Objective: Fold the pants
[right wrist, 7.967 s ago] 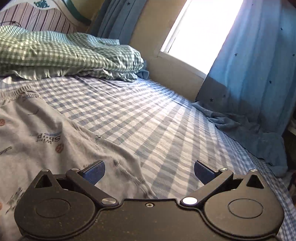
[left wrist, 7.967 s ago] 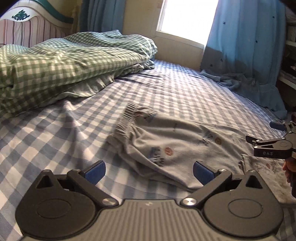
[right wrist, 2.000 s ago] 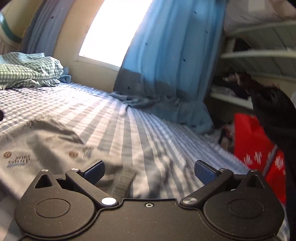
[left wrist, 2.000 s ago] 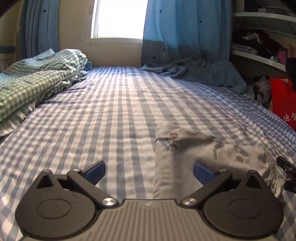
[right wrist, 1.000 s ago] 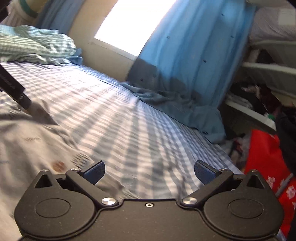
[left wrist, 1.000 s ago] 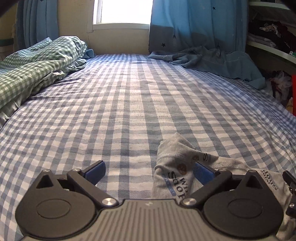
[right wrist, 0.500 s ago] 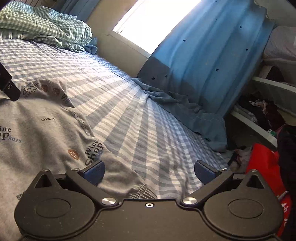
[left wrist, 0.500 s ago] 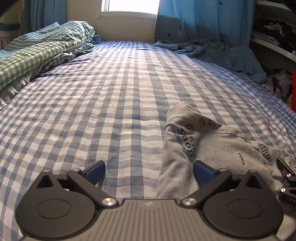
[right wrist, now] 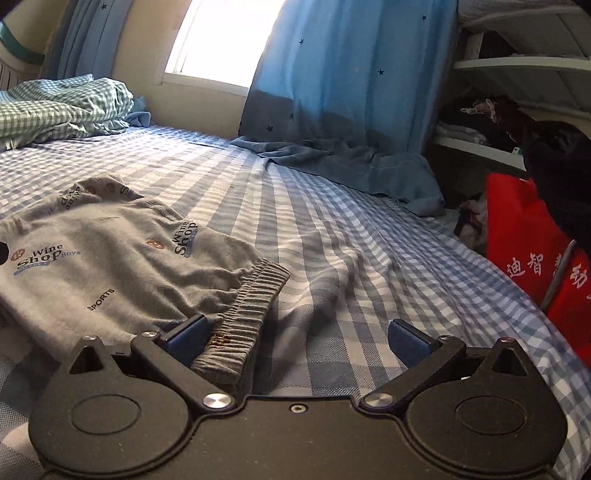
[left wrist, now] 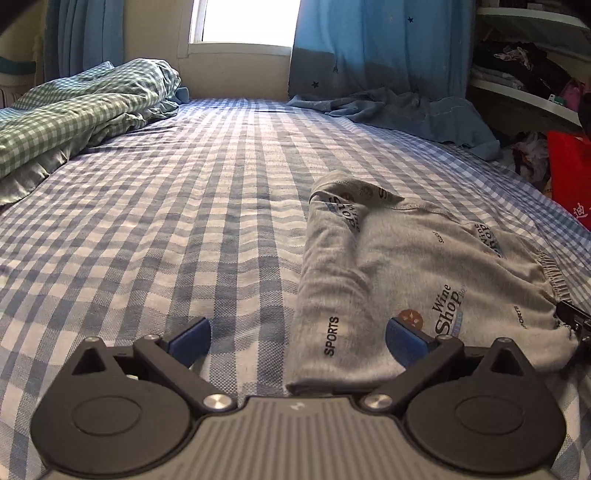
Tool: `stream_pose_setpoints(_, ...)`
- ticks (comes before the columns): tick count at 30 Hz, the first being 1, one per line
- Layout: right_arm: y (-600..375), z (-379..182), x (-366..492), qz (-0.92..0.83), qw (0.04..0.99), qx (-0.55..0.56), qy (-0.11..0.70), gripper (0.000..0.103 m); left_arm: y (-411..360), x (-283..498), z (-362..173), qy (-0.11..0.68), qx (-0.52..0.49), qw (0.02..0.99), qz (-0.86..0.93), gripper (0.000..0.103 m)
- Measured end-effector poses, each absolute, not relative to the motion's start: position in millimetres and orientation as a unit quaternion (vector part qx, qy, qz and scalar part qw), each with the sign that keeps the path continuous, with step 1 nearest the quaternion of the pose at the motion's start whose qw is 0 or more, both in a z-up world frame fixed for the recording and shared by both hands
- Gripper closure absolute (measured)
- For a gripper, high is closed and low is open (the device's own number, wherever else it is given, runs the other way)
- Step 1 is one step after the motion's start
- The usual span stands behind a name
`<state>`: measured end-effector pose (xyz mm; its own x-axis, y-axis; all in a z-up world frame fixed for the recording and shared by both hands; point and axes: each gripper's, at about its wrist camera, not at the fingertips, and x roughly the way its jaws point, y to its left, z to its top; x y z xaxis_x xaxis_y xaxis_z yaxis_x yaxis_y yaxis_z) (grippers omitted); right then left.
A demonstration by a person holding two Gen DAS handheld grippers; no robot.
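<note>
Grey printed pants [left wrist: 417, 273] are lying folded in a compact bundle on the blue-checked bed sheet [left wrist: 166, 229], sitting at about 1 o'clock from the left gripper [left wrist: 295, 338] and 10–11 o'clock from the right gripper [right wrist: 295, 338]. In the left wrist view the bundle's long axis is running roughly 6 to 12, near folded edge just ahead of the left gripper's body, far end curling up toward the window [left wrist: 243, 22]. Elastic waistband [right wrist: 247, 314] is sitting on the bundle's right side, its near end running in between the right gripper's fingers beside the left pad, so the right gripper is looking nearer to the band and the left gripper nearer to the folded left edge. Both grippers are standing wide apart, clamping nothing; whether the right one's left pad is touching the band, cannot tell. Judging that any next fold or squaring-up is turning on that waistband edge. Count: one pair of pants, two grippers, one green gingham duvet [left wrist: 74, 110] at 10 o'clock, one blue curtain [right wrist: 351, 92] draping onto the bed, one red bag [right wrist: 524, 236] at 3 o'clock.
</note>
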<state>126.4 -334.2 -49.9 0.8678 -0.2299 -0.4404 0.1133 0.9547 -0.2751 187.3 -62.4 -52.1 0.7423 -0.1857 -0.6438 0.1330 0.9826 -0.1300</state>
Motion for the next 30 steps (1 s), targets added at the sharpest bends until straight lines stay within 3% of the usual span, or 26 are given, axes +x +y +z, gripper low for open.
stream_pose_setpoints(12, -341.1, -49.7, 129.1, -0.08, 0.96, -0.101, 0.247, 0.001, -60.2, 188.6, -51.9, 0.348, -0.046, 0.932, -0.089, 0.0)
stream_pose_setpoints(30, -319.5, -55.6, 123.4, -0.109, 0.953, -0.176, 0.223, 0.001, -60.5, 188.4, -52.1, 0.348, -0.045, 0.932, -0.088, 0.001)
